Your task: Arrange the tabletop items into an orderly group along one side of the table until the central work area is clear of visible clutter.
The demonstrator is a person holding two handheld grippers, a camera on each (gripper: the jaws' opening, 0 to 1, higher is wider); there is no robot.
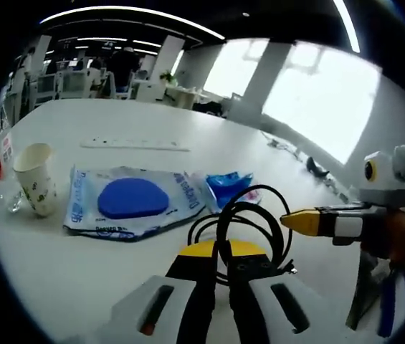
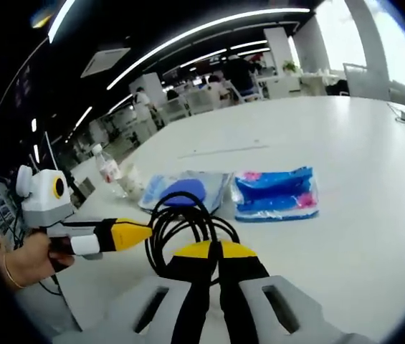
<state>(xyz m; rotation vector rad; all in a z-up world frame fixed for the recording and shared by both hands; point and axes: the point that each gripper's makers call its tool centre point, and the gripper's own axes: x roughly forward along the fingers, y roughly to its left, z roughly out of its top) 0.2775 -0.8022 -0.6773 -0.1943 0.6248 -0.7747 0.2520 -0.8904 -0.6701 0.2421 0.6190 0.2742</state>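
Pressed together on a coiled black cable [image 1: 249, 222], the left gripper [image 1: 216, 251] and the right gripper [image 2: 213, 252] are both pinching it over the white table [image 1: 116, 122], while a blue-and-white packet [image 1: 127, 201], a blue pouch [image 2: 275, 193] and a paper cup [image 1: 36, 178] are lying just beyond.

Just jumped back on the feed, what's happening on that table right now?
A person is holding a gripper in each hand over a white table. Both the left gripper and the right gripper have their jaws together at a coiled black cable. Beyond it lie a packet with a blue pad, a smaller blue packet, a paper cup and a bottle, not yet grouped.
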